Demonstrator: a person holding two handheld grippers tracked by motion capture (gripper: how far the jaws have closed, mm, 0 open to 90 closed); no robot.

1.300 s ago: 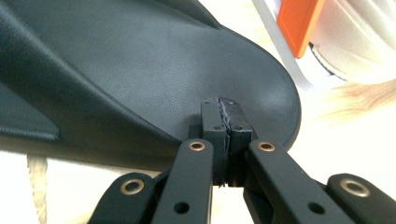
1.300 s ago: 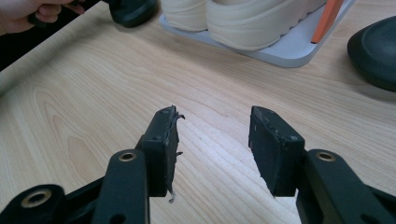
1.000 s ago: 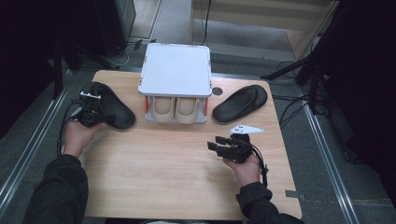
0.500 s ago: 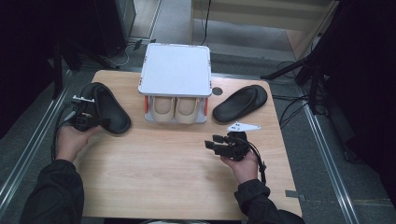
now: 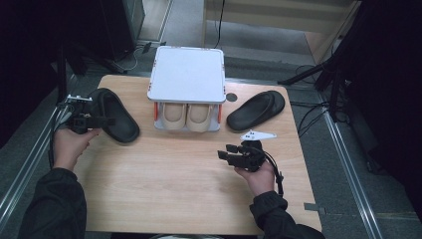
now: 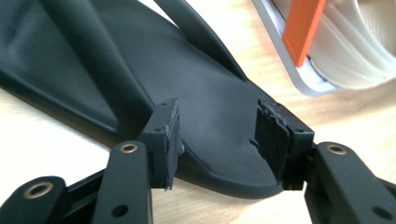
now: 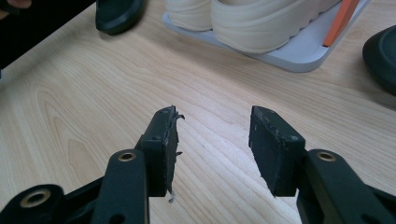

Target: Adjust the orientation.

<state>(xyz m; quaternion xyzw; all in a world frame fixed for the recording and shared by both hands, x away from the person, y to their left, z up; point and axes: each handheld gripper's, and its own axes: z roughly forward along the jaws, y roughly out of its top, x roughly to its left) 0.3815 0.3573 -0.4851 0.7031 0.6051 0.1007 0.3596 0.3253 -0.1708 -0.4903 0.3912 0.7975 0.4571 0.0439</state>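
Left hand-held gripper (image 5: 102,121) has backed off the left black slide sandal (image 5: 117,114), jaws just opened wide, sandal heel loose between them, released on the counter (image 5: 169,184). Right hand-held gripper (image 5: 225,154) waits open, empty.

Left claw (image 5: 110,121) newly open, off slipper (image 5: 115,115)

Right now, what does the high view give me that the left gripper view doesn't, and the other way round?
High view alone: both hands, the right tongs open over bare table, the right black slipper, and the white top of the rack.
Left gripper view alone: the left tongs up close, just opened, pads clear of the slipper's heel end, and the rack's orange post.
Shared: the left black slipper, the cream shoes, the wooden table.
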